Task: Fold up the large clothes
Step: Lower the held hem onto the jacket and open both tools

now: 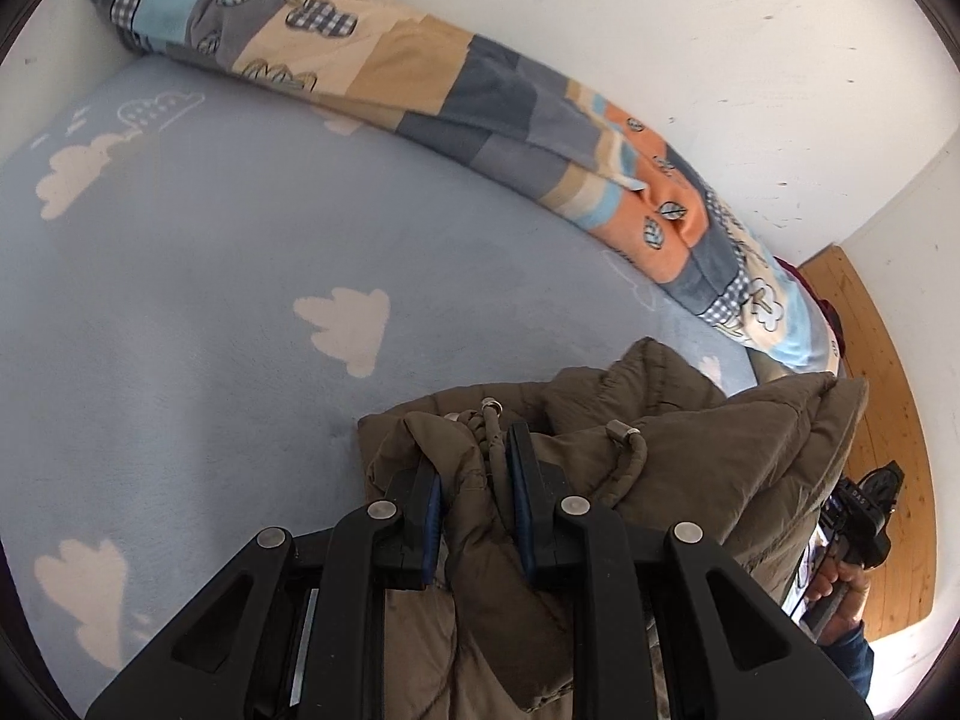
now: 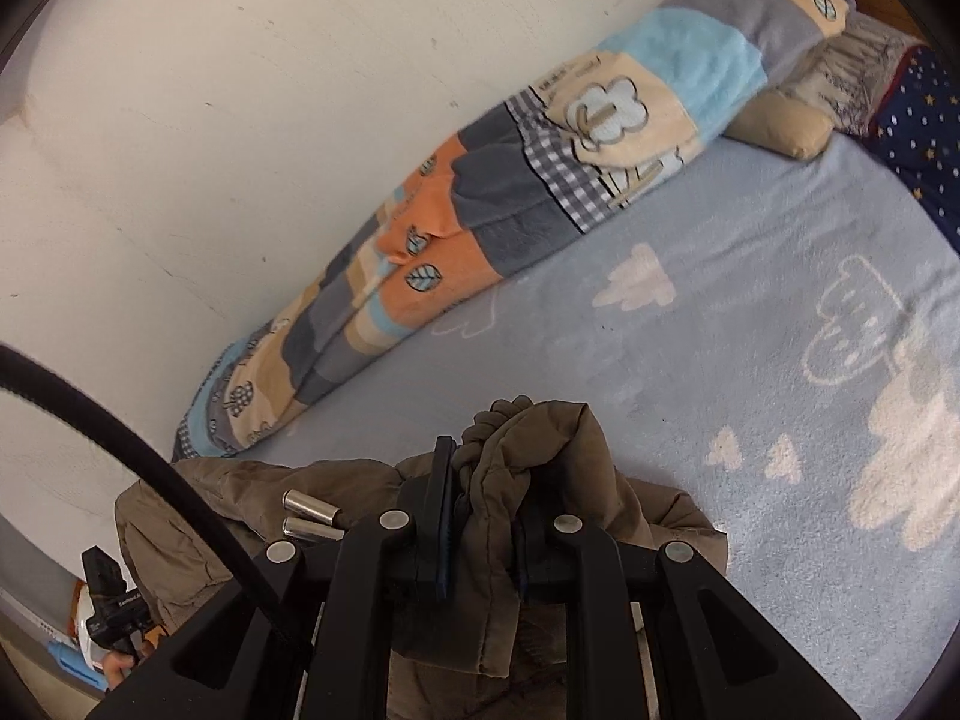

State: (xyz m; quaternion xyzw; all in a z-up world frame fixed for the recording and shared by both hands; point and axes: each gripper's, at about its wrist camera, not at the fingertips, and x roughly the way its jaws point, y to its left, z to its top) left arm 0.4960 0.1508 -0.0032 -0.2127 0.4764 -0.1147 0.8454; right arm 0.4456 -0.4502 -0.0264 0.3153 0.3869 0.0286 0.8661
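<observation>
A padded olive-brown jacket point(image 1: 690, 468) hangs bunched between both grippers over the near part of a light blue bed blanket. My left gripper point(image 1: 474, 468) is shut on a fold of the jacket beside its drawcords, one with a metal tip point(image 1: 621, 433). In the right wrist view my right gripper point(image 2: 486, 498) is shut on another thick fold of the jacket point(image 2: 528, 450), and two silver cord ends point(image 2: 309, 513) lie just to its left. At the right edge of the left wrist view a hand holds the other gripper's black body point(image 1: 858, 516).
The light blue blanket with white clouds point(image 1: 210, 300) covers the bed. A rolled patchwork blanket point(image 1: 456, 90) lies along the white wall point(image 1: 720, 30). A beige pillow point(image 2: 780, 126) and a navy starred one point(image 2: 924, 120) sit at the far end. Wooden floor point(image 1: 888, 396) shows beside the bed.
</observation>
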